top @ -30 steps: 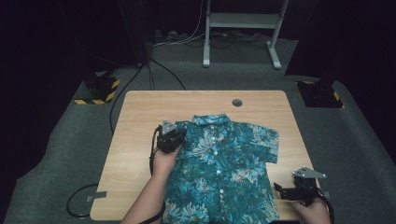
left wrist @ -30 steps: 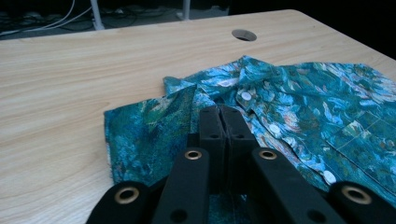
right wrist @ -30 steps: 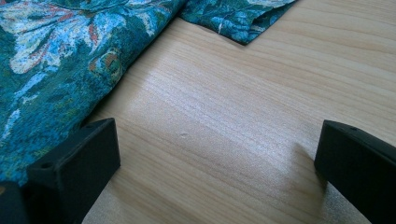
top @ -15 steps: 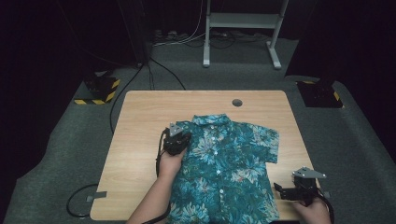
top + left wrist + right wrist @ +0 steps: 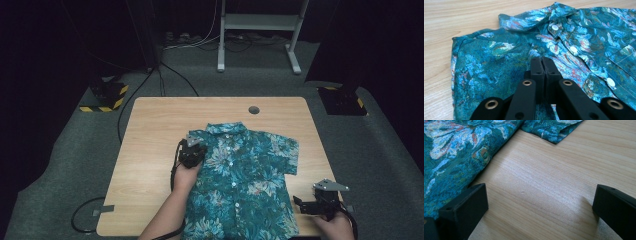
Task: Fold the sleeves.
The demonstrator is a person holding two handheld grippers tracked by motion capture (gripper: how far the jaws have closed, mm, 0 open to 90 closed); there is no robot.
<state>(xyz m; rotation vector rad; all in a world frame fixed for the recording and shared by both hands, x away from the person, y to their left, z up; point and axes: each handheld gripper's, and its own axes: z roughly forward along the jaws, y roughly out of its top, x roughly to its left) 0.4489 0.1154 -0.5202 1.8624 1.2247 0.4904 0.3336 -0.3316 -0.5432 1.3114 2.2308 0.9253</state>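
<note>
My left gripper (image 5: 541, 62) rests jaws together on the shirt (image 5: 240, 180), just below its collar, pressing the folded-in left side flat. My right gripper (image 5: 539, 202) waits wide apart on the table (image 5: 544, 175), the shirt's hem beside its left jaw; next it should grasp that edge.

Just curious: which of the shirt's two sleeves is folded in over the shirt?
The sleeve under the left hand-held gripper is folded inward onto the shirt; the other sleeve still sticks out flat on the table.
</note>
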